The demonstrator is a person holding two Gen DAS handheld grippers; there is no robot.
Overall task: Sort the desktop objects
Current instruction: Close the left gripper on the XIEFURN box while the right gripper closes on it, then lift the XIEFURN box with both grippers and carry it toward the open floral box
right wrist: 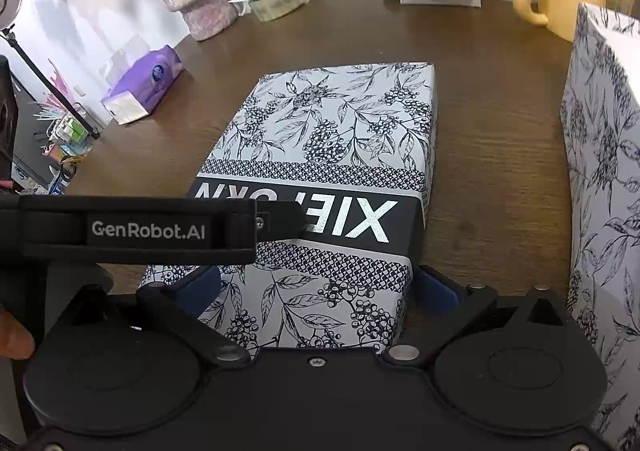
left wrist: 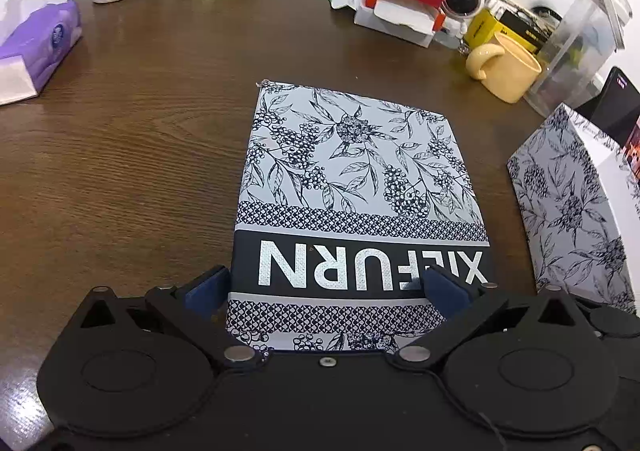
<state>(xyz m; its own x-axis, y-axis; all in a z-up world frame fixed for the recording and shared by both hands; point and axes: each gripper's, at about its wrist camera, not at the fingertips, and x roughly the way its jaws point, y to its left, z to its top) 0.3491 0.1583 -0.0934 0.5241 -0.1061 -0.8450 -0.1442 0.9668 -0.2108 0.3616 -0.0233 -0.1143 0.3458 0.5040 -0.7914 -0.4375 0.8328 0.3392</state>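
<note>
Patterned box lid [left wrist: 360, 187] flat on the brown wood-grain table [left wrist: 132, 155], near its middle; floral print, dark band with silver lettering, matte card, crisp rectangular edges; straddled at the near end by both grippers, probably for a level two-handed lift. Left gripper [left wrist: 326, 287] spread wide, blue pads at the lid's sides, contact unclear. Right gripper [right wrist: 316, 283] likewise wide, pads flanking the lid, apparently not clamped. Matching box base [right wrist: 604, 155] upright just to the right, likely the lid's destination.
</note>
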